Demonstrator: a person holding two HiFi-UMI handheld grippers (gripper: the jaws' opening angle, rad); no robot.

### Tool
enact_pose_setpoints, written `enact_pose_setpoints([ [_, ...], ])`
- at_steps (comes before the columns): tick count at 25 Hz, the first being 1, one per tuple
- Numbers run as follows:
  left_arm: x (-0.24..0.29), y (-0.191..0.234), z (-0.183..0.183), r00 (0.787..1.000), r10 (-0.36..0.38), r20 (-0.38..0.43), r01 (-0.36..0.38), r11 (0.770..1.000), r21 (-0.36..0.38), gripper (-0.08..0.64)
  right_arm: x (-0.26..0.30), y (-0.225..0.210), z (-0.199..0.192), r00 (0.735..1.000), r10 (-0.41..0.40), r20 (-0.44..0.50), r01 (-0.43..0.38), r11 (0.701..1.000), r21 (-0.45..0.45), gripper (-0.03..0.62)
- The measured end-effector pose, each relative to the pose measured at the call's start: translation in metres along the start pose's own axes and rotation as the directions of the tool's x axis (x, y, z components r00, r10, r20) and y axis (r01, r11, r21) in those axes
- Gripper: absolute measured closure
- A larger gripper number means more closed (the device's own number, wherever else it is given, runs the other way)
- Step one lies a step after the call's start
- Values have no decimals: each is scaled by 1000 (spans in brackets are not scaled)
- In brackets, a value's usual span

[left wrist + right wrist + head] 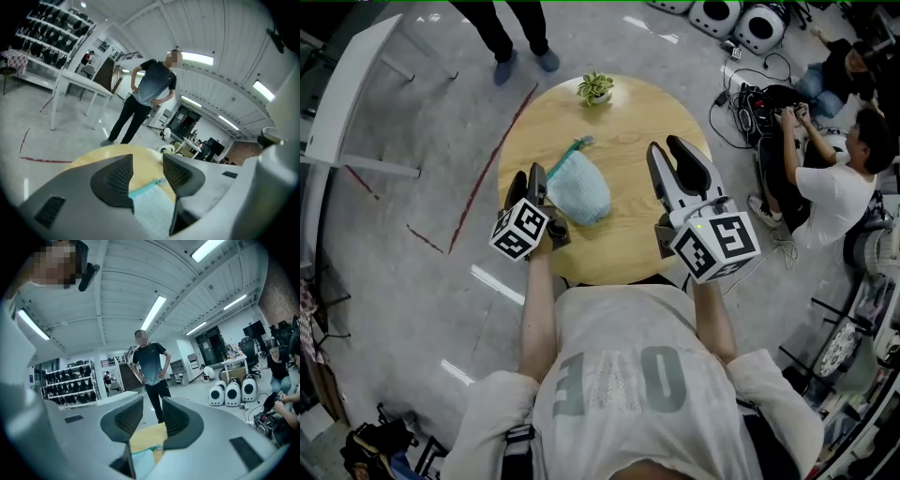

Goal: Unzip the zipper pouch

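Note:
A light blue zipper pouch with a teal zipper strip lies on the round wooden table, left of centre. My left gripper hangs at the pouch's near left side. In the left gripper view the left gripper is open: the pouch and its teal edge show low in the gap, and the pads do not press on them. My right gripper is raised over the table's right half, apart from the pouch. In its own view the right gripper is open and holds nothing, with the pouch far below.
A small potted plant stands at the table's far edge. A person stands just beyond the table. People sit on the floor at the right among cables and gear. A white table stands at the left.

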State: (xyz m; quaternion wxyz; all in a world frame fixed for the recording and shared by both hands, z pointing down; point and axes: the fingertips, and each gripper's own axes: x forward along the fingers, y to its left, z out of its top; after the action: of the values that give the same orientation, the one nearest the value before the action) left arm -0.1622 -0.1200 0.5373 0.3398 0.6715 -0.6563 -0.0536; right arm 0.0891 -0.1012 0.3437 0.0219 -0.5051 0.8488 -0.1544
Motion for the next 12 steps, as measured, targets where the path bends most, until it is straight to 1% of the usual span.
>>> enact_pose_setpoints([
  [2, -4, -22, 37, 996, -43, 73, 38, 997, 61, 385, 5, 2, 6, 1000, -4, 10, 4, 1000, -26, 471],
  [3, -8, -36, 56, 991, -68, 113, 56, 993, 103, 385, 8, 4, 9, 1000, -6, 15, 7, 999, -40, 471],
  [5, -21, -67, 94, 973, -121, 196, 80, 975, 205, 385, 12, 9, 15, 1000, -3, 26, 5, 997, -72, 471],
  [7, -40, -100, 129, 945, -181, 273, 91, 946, 311, 385, 17, 16, 23, 999, 9, 40, -5, 995, -104, 471],
  [9, -61, -130, 157, 911, -242, 334, 96, 912, 400, 391, 20, 24, 30, 998, 23, 57, -15, 990, -137, 472],
  [12, -92, -164, 184, 864, -305, 400, 73, 863, 499, 451, 25, 35, 40, 995, 46, 87, -29, 983, -179, 493],
])
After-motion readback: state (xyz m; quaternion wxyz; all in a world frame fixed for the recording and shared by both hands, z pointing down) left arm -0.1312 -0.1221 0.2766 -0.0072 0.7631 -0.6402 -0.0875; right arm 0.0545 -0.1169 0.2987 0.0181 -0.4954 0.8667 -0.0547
